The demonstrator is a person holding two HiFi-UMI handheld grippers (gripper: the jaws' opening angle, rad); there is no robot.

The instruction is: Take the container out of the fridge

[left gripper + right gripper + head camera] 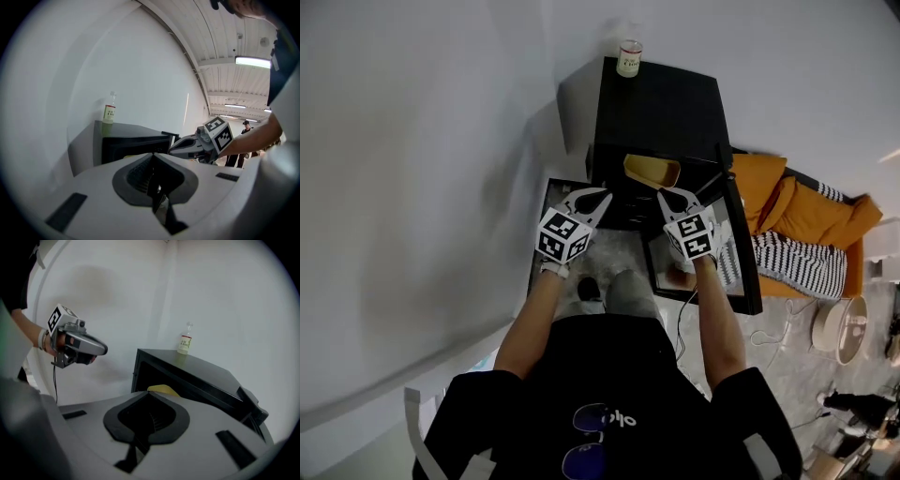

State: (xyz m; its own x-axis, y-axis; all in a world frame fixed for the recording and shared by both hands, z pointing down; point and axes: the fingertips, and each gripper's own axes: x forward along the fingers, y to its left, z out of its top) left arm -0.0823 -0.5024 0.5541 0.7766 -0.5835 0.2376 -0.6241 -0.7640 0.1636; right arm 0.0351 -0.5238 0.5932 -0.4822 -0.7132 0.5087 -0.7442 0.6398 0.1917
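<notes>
Sunglasses (591,441) hang on the person's black shirt (675,394), and in front of the fridge (661,103) the left gripper (598,196) is held with its jaws pressed together on nothing, just short of the open front. On top of the fridge stands a bottle (629,58), inside it lies the yellow container (652,171), untouched, and the right gripper (667,198) hovers before the fridge, likewise pinched closed and empty, with the fridge's door (748,272) swung open on the right
</notes>
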